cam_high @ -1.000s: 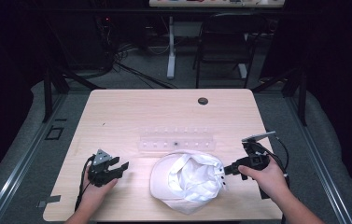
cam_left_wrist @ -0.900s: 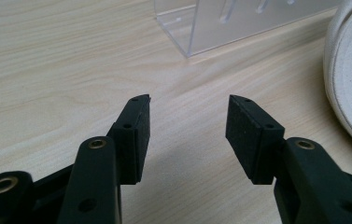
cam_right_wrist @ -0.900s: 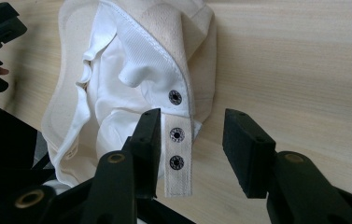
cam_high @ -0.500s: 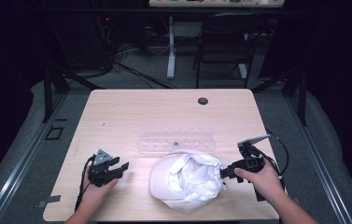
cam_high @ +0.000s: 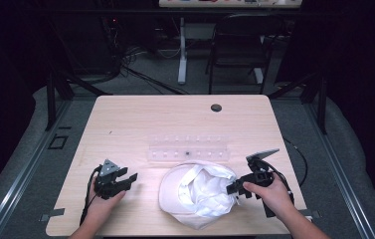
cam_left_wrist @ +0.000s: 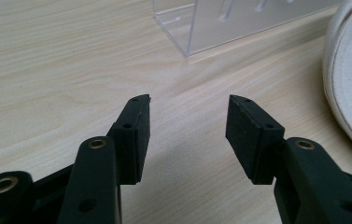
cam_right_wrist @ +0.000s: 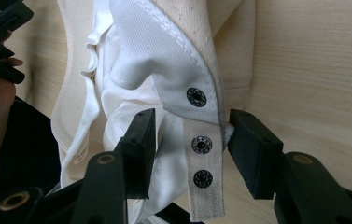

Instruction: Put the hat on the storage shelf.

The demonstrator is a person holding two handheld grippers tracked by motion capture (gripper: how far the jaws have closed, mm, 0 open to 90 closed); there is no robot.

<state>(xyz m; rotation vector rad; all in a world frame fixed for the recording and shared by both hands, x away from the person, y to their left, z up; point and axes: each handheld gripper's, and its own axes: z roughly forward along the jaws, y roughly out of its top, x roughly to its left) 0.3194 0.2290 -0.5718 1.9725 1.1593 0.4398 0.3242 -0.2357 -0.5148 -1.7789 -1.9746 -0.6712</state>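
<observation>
white cap near desk's front edge, snap strap between right gripper's just-widened jaws, unpinched; left gripper wide, empty; no legible writing.

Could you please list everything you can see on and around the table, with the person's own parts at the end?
cap: one, cream-white, upside down with the lining showing, at the near middle of the table
strap: one, cream with black snaps, at the cap's back, between the right gripper's jaws
rack: one, clear plastic, just behind the cap
table: one, light wood, with a dark round hole near the far edge
chair: one, black, behind the table
left gripper: one, black, open over bare wood, left of the cap
right gripper: one, black, jaws have just been opening, pads clear of the strap
hands: two, one on each gripper
</observation>
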